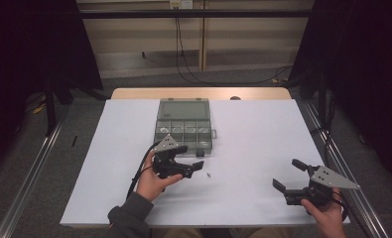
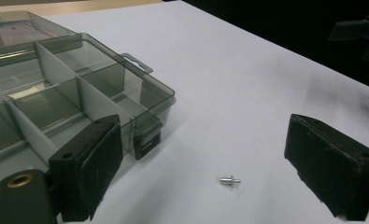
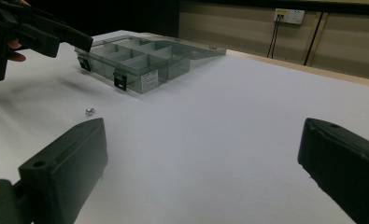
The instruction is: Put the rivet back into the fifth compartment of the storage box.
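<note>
One small metal screw (image 2: 229,180) lies on the white surface (image 1: 253,148), and one clear compartment box (image 1: 184,130) stands open just beyond it — two things in all, plus two grippers.

The left gripper (image 1: 191,157) hovers low over the surface with its fingers (image 2: 95,163) spread wide and nothing between their pads. In the left gripper view the screw sits on the surface ahead of the gap between them, nearer the left finger, touching neither. The box's near corner and its dark latch (image 2: 146,142) lie just beyond the left finger.

The right gripper (image 1: 289,174) is well apart from the screw, its fingers (image 3: 70,163) also wide open and empty.

The high view alone takes in both hands and the whole box with its lid laid back. The right gripper view alone shows the white label (image 3: 150,79) on the box's wall — and the left gripper above the screw.
</note>
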`<action>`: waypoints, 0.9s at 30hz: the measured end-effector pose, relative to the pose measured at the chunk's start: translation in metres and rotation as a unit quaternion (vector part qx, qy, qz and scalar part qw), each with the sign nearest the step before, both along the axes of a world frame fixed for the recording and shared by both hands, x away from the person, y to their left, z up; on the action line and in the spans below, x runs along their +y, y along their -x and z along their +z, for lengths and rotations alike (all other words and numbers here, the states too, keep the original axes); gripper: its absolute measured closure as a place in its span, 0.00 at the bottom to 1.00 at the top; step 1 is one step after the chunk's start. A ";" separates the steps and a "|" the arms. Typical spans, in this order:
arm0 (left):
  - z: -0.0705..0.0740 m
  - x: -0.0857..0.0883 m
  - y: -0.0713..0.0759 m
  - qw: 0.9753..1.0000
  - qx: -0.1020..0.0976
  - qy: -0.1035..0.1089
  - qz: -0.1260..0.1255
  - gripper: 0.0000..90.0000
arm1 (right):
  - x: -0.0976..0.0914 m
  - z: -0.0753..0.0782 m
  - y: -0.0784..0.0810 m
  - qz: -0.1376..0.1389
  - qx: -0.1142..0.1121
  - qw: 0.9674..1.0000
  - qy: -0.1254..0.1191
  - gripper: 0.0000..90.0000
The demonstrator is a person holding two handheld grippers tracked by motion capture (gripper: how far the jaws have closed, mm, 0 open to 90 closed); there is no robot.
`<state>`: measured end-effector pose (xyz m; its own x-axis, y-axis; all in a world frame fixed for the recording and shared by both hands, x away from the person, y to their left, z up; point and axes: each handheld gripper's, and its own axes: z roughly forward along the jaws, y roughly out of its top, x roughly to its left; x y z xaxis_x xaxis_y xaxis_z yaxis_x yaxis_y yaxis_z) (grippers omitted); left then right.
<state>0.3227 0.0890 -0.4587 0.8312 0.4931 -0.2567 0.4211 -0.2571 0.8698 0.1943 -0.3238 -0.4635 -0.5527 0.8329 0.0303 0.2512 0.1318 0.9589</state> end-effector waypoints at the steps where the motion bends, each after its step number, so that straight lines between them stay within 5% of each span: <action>1: 0.000 -0.001 0.000 1.000 0.000 -0.003 -0.003 0.13 | 0.000 0.000 0.000 0.000 0.000 1.000 0.000 0.02; 27: -0.014 -0.024 0.008 0.998 0.017 -0.056 -0.030 0.19 | 0.001 0.000 0.000 0.002 0.000 1.000 0.002 0.02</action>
